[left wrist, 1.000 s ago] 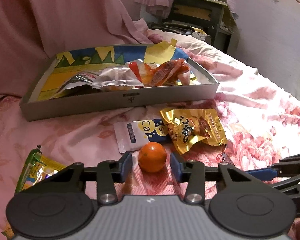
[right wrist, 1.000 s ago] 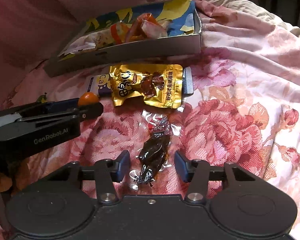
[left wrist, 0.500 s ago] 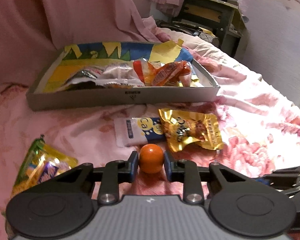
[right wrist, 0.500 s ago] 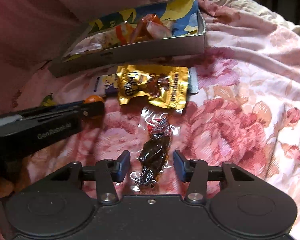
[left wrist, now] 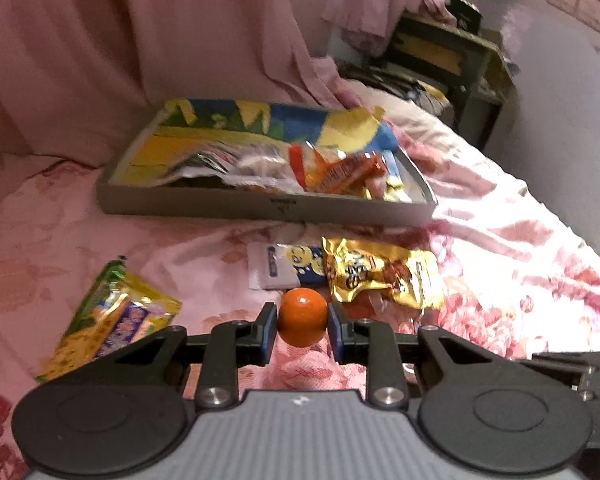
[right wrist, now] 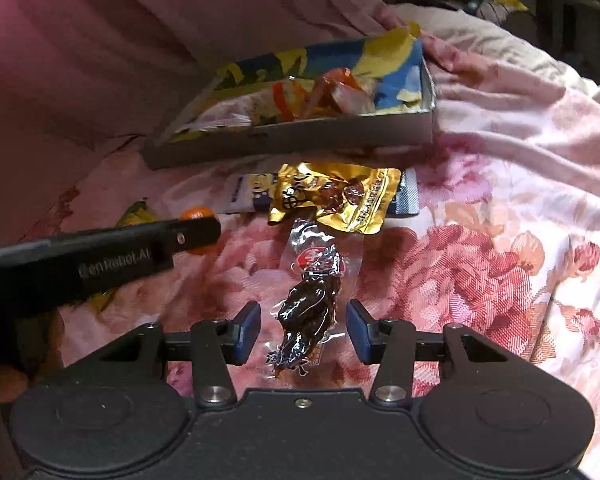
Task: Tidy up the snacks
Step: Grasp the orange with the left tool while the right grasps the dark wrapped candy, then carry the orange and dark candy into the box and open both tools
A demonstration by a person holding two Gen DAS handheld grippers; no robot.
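My left gripper (left wrist: 302, 322) is shut on a small orange ball-shaped snack (left wrist: 302, 314), held just above the floral bedspread (left wrist: 520, 300). The right wrist view shows that gripper's black finger (right wrist: 172, 240) with the orange snack (right wrist: 196, 213) behind it. My right gripper (right wrist: 302, 332) is shut on a clear packet of dark dried snack (right wrist: 308, 308), its pads pressing the film edges. Beyond lies a gold foil packet (left wrist: 380, 276) on top of a white and blue sachet (left wrist: 284, 268). A grey tray (left wrist: 260, 204) at the back holds several wrapped snacks.
A green and yellow snack packet (left wrist: 112, 320) lies on the bedspread at the left. Pink draped fabric (left wrist: 140, 40) rises behind the tray. A dark side table (left wrist: 452, 52) stands at the back right, past the bed's edge.
The left jaws closed onto the orange snack and lifted it a little. The right jaws narrowed onto the clear packet, which now rides with them toward the gold packet.
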